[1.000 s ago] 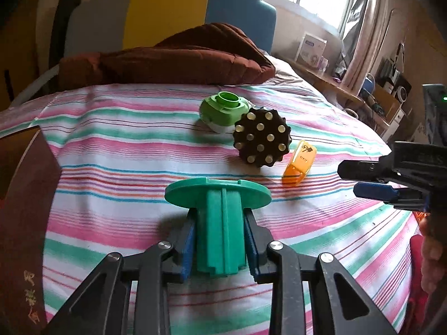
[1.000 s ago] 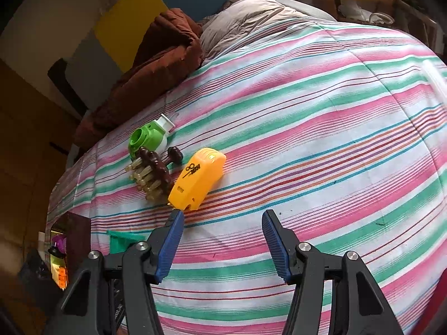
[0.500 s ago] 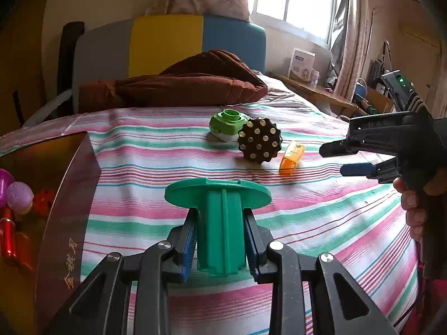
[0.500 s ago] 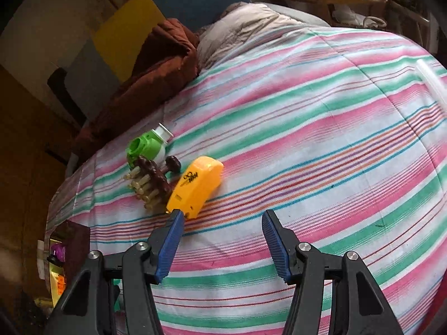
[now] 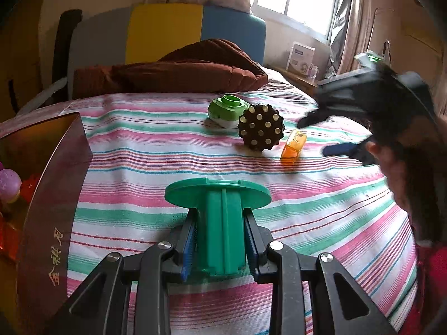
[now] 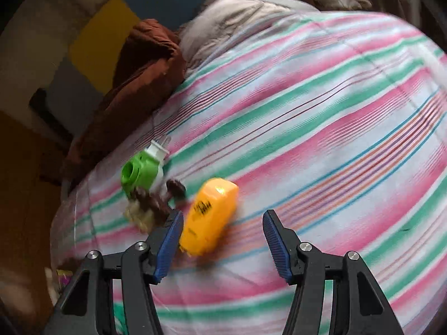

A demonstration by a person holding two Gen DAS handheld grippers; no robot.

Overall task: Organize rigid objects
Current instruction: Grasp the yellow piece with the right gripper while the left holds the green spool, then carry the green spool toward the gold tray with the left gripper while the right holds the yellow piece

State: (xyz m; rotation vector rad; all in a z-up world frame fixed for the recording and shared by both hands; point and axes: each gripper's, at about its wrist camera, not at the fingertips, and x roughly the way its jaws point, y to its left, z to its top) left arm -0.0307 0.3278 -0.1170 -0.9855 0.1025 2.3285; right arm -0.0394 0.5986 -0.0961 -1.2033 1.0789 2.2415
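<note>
Green flanged plastic piece [image 5: 220,223] sits clamped by its stem in my left hand-held gripper [image 5: 220,247], both pads pressed on it, above the striped bed cover [image 5: 139,150]. A dark box [image 5: 53,195] stands just to that gripper's left. Ahead of it lie a light green plug-in device [image 5: 226,109], a spiky brown massage ball [image 5: 261,131] and an orange case [image 5: 293,146]. My right hand-held gripper [image 6: 222,240] is spread wide, nothing gripped, with the orange case lying just beside its left pad [image 6: 169,240].
</note>
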